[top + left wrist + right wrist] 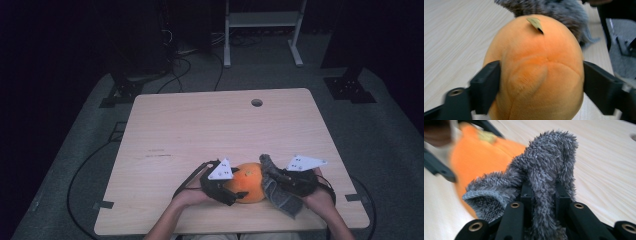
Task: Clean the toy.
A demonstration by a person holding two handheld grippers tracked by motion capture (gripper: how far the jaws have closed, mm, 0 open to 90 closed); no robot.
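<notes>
Clearly soft and light, the orange plush toy (250, 182) lies near the table's (200, 125) front edge between the two hands; its stuffed body should dent under pressure, so a hold across its widest part suits it, which is where the left gripper (541, 82) has it, jaws against both flanks. Just beside the toy, the right gripper (543, 195) is clamped on a fluffy grey cloth (546, 170). That pinch shows plainly in the right gripper view, while the left gripper view reveals a small tag (535, 24) on the toy's top.
</notes>
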